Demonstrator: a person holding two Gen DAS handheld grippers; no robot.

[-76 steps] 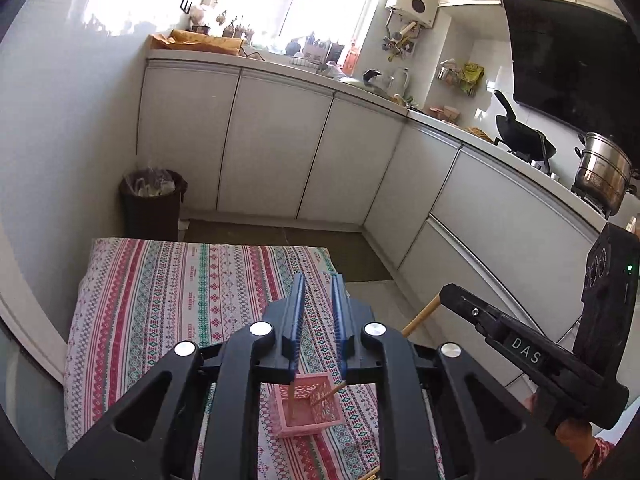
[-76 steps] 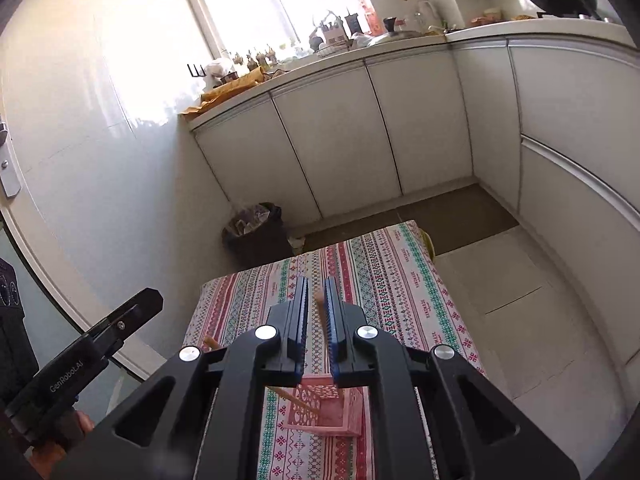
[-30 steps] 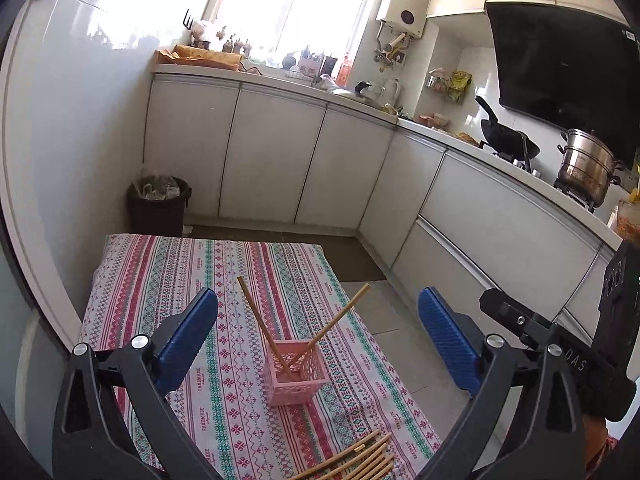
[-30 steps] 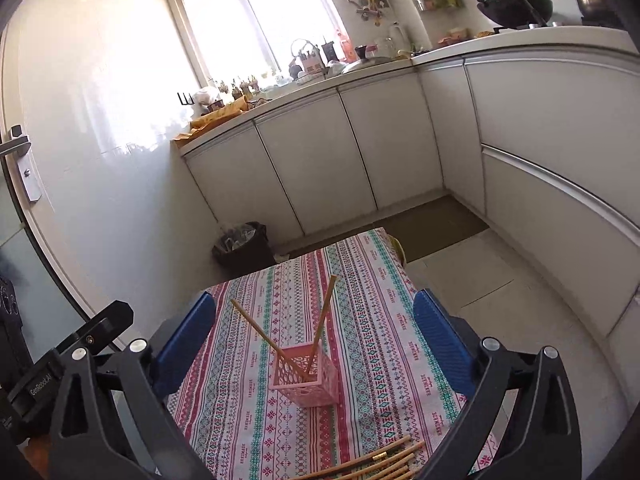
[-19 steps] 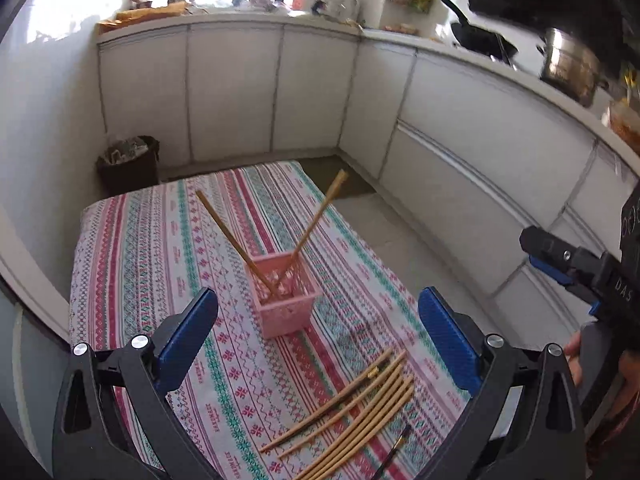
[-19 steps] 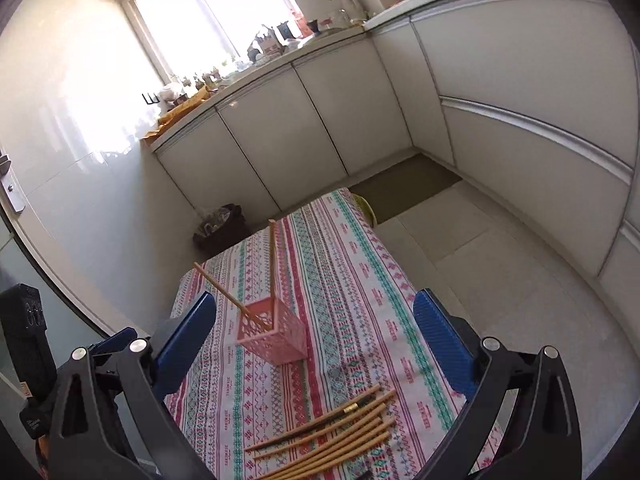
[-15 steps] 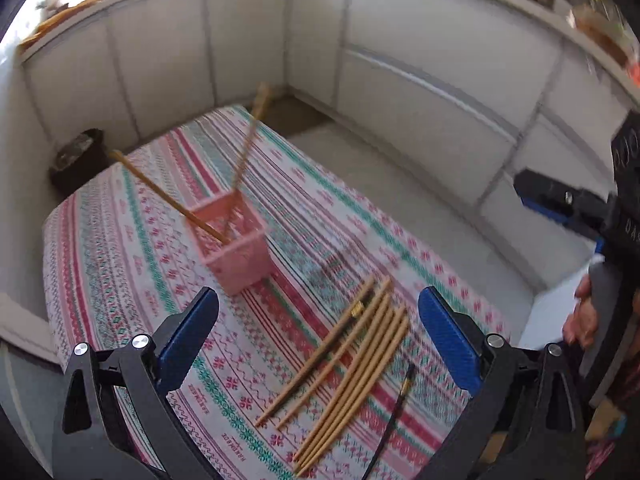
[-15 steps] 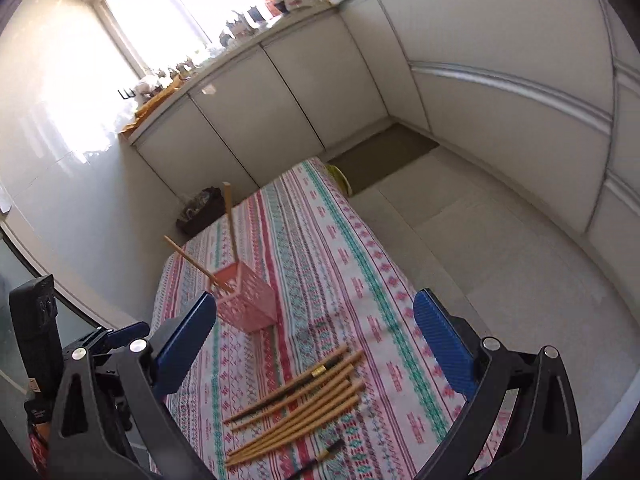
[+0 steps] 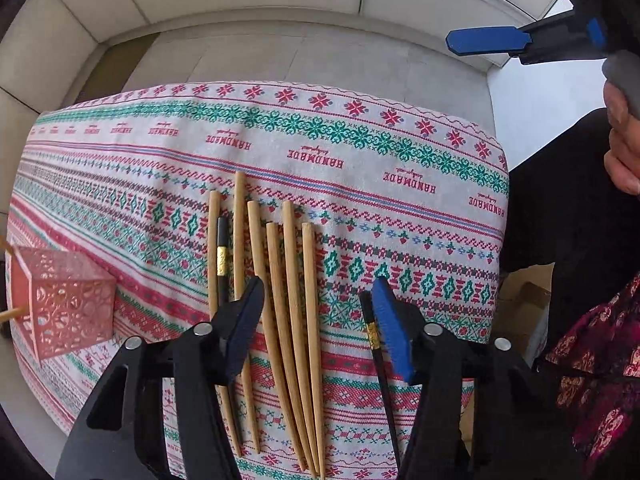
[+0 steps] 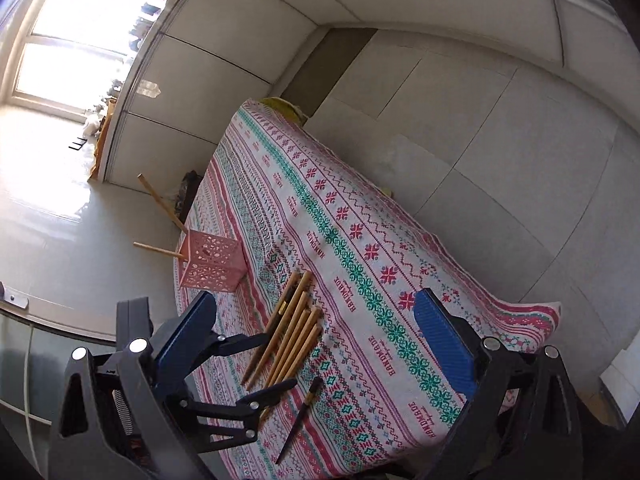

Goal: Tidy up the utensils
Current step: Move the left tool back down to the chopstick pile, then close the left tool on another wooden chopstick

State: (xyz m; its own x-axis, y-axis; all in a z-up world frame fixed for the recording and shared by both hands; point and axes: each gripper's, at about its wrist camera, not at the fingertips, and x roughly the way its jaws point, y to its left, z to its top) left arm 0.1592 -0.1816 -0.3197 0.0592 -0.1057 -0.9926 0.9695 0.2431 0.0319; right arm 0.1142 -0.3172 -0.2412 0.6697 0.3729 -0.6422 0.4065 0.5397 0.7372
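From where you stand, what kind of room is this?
Probably a home kitchen: pale cabinet doors run along the wall to a bright window, and a small table under a patterned tablecloth holds wooden chopsticks beside a pink holder.

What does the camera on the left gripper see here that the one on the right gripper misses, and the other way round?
Only the left wrist view shows the person's hand on the other tool and a dark patterned sleeve.

Only the right wrist view shows the bright window, the cabinets and the two chopsticks sticking out of the basket in full.

Both show the patterned tablecloth, the pink basket, the row of wooden chopsticks, two black chopsticks, and the left gripper open over the row.
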